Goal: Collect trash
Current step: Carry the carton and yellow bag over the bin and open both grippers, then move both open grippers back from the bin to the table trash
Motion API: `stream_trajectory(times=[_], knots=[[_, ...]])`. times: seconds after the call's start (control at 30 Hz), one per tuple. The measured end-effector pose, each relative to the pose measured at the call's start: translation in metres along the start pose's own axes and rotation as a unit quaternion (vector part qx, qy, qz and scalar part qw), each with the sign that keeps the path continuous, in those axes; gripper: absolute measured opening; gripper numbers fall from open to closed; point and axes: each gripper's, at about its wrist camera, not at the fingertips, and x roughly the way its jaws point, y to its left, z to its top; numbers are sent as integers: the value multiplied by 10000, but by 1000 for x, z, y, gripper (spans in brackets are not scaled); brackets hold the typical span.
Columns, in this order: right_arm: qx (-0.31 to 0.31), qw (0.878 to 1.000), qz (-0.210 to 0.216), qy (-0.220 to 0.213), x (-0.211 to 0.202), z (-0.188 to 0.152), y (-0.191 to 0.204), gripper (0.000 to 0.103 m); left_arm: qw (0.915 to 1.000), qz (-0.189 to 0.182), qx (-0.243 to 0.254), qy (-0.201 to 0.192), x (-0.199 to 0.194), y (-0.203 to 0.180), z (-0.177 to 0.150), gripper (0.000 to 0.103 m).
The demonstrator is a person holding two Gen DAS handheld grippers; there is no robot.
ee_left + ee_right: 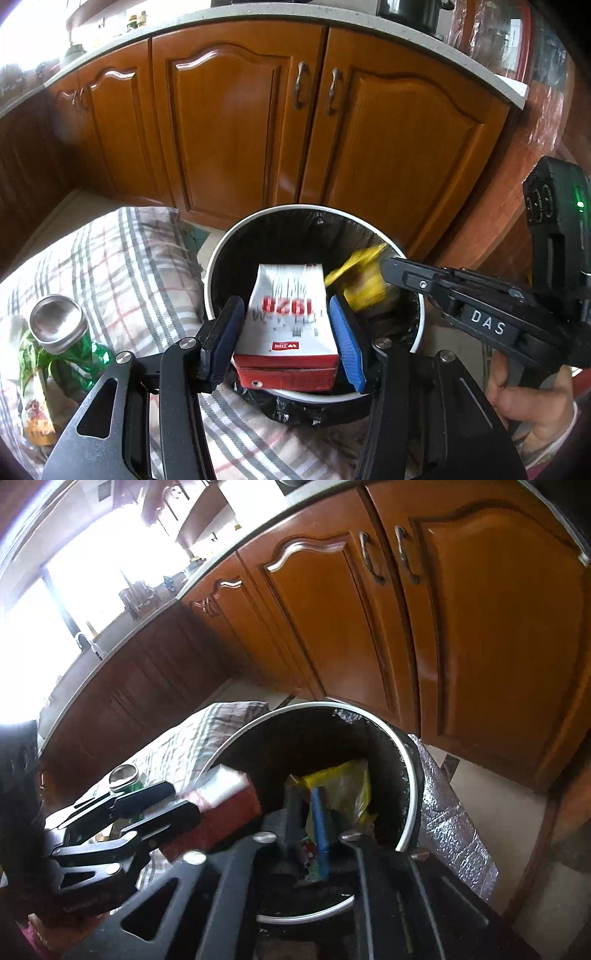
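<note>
Drop-off step, judged from both grippers over the bin; left gripper pinches the red-and-white carton above the bin mouth (pads flat on both sides), pitched downward; next it must spread to let go; right gripper, jaws slightly parted, yellow wrapper blurred just beyond its tips, apparently released.

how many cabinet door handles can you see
4: two at the middle doors' meeting edges, two on the far-left doors. Others may be hidden.

Red-white box in left claw
</note>
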Motion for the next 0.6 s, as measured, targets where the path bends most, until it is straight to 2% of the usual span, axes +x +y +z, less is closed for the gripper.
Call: stream_trajectory(times=[0.03, 0.1, 0.2, 0.3, 0.37, 0.43, 0.6], knots=[[34, 10000, 0, -20, -1, 0, -2, 30, 10000, -16, 7, -28, -2, -1, 0, 56], [53, 10000, -3, -58, -3, -1, -2, 33, 9999, 50, 25, -125, -8, -1, -1, 65], [71, 9999, 8, -103, -9, -4, -1, 34, 9997, 84, 17, -231, -19, 1, -6, 65], [51, 9998, 27, -177, -17, -10, 4, 46, 9994, 34, -125, -311, -32, 8, -15, 65], [59, 9997, 55, -241, -21, -15, 9, 70, 9991, 37, -249, -353, -42, 15, -24, 65], [104, 9993, 104, -344, -29, -23, 14, 82, 9986, 47, -331, -399, -52, 21, -34, 65], [48, 9991, 189, -380, -37, -42, 33, 86, 9971, 163, -580, -465, -79, 44, -63, 67]])
